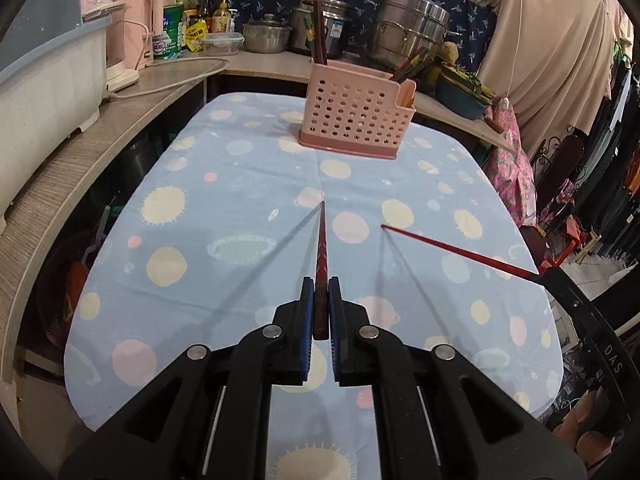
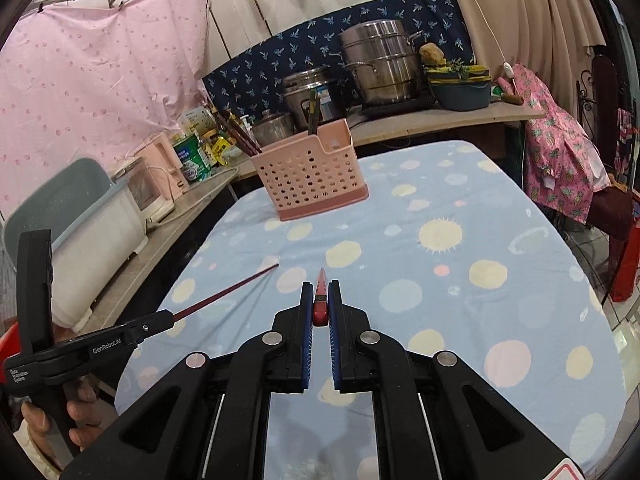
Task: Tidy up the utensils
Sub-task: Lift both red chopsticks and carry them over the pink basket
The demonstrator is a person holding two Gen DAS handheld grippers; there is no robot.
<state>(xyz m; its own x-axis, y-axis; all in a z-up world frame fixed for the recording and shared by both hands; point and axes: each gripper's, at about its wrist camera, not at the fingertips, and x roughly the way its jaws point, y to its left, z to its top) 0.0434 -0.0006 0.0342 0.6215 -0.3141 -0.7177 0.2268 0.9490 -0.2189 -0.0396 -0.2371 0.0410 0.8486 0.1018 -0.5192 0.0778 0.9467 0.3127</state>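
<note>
Two handheld black grippers with blue pads hover above a table covered in a pale blue cloth [image 1: 240,184] printed with pastel circles and suns. The left gripper [image 1: 321,286] is clamped on a dark red patterned chopstick [image 1: 321,248] that points ahead over the cloth. The right gripper [image 2: 321,290] is likewise closed on a bright red chopstick [image 2: 321,300], its tip aimed forward. At the table's far end stands a pink perforated plastic utensil holder [image 1: 352,122], well apart from both grippers, already holding several dark chopsticks [image 1: 318,32]. The cloth between is bare. Behind it, a curved wooden counter [image 1: 80,148] carries steel pots [image 1: 412,32], bottles and a pink kettle [image 2: 164,168].
</note>
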